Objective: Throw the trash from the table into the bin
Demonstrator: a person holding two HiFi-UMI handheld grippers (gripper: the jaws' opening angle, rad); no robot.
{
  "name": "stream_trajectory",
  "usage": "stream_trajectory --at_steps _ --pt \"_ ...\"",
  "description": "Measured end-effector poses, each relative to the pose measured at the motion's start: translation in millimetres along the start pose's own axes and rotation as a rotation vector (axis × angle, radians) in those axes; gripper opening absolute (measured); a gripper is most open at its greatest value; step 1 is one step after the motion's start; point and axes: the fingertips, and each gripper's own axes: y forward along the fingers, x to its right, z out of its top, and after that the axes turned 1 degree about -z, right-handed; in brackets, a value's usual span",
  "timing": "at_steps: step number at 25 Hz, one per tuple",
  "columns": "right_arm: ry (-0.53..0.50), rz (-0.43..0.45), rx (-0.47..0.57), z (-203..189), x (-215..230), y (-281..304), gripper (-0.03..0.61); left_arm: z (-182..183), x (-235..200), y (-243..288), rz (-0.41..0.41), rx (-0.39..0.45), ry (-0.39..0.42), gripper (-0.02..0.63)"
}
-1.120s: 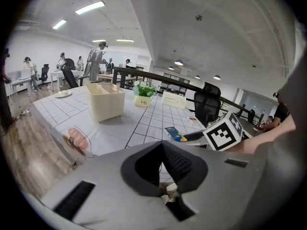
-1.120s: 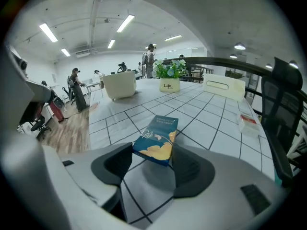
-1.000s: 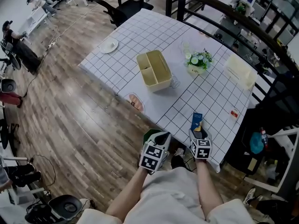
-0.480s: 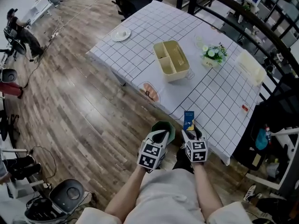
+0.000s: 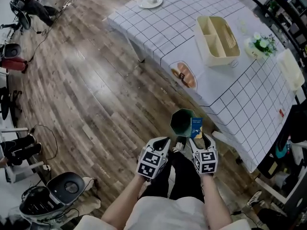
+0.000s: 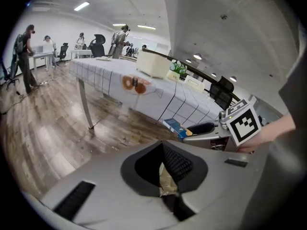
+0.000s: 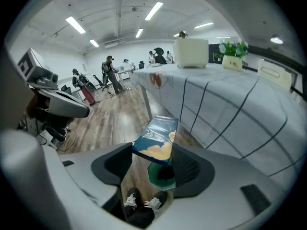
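Observation:
A dark green bin [image 5: 183,121] stands on the wood floor just off the table's near edge. My right gripper [image 5: 197,137] is shut on a blue snack packet [image 5: 196,127], which hangs over the bin's right rim. In the right gripper view the packet [image 7: 156,140] sticks out past the jaws, with the bin [image 7: 160,175] below it. My left gripper [image 5: 163,145] hovers left of the bin, near the person's legs. Its jaws [image 6: 165,169] stand almost together with a tan crumpled scrap [image 6: 167,181] pinched between them.
The table [image 5: 249,104] has a white checked cloth and carries a beige divided box [image 5: 217,40], a small plate [image 5: 151,2], a potted plant [image 5: 261,44] and an oval dish [image 5: 183,75] at its edge. A round black machine [image 5: 62,190] sits on the floor at the lower left.
Both grippers have drawn back from the table's edge and sunk. The blue packet has gone from over the tablecloth to over the bin, which has come fully into view.

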Motion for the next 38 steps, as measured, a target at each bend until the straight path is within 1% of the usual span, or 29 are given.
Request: stream_trajectory --at_steps 2,5,9,13,15,17,20,22,25,28,29,30,31,32,34,38 --pt "0.014 0.011 -0.036 -29 1 21 0.276 -24 -8 18 -0.008 -0.006 -0.015 0.028" --pt "0.043 0.028 -0.109 -70 3 55 0.276 -57 -16 54 -0.05 -0.019 -0.023 0.028" --pt "0.071 0.03 -0.162 -109 12 136 0.276 -98 -55 126 -0.069 -0.048 -0.005 0.028" --pt "0.085 0.022 -0.243 -151 16 192 0.276 -140 -66 174 -0.113 -0.096 0.029 0.028" --pt "0.093 0.021 -0.283 -170 20 216 0.276 -160 -75 199 -0.124 -0.119 0.023 0.028" --pt "0.073 0.034 -0.323 -187 26 243 0.276 -174 -89 225 -0.121 -0.131 0.001 0.028" --pt "0.077 0.059 -0.374 -209 36 278 0.276 -183 -105 259 -0.136 -0.126 -0.005 0.028" --pt "0.085 0.062 -0.395 -215 44 300 0.276 -183 -116 279 -0.139 -0.115 0.002 0.028" --pt "0.051 0.076 -0.41 -217 48 327 0.279 -182 -134 298 -0.128 -0.098 -0.004 0.026" --pt "0.016 0.069 -0.413 -222 49 341 0.287 -185 -139 307 -0.134 -0.096 -0.001 0.026" --pt "0.006 0.057 -0.416 -224 50 344 0.296 -186 -139 309 -0.139 -0.097 0.001 0.028" --pt "-0.003 0.045 -0.419 -226 51 347 0.347 -187 -138 309 -0.145 -0.099 0.004 0.028" --pt "-0.009 0.037 -0.421 -227 50 348 0.419 -188 -136 309 -0.152 -0.101 0.007 0.026" --pt "-0.01 0.035 -0.42 -227 49 348 0.461 -189 -134 308 -0.159 -0.104 0.011 0.026" --pt "-0.001 0.04 -0.42 -227 46 346 0.462 -189 -129 306 -0.169 -0.107 0.018 0.026" --pt "-0.003 0.056 -0.426 -225 38 341 0.462 -187 -128 298 -0.162 -0.109 0.015 0.026"
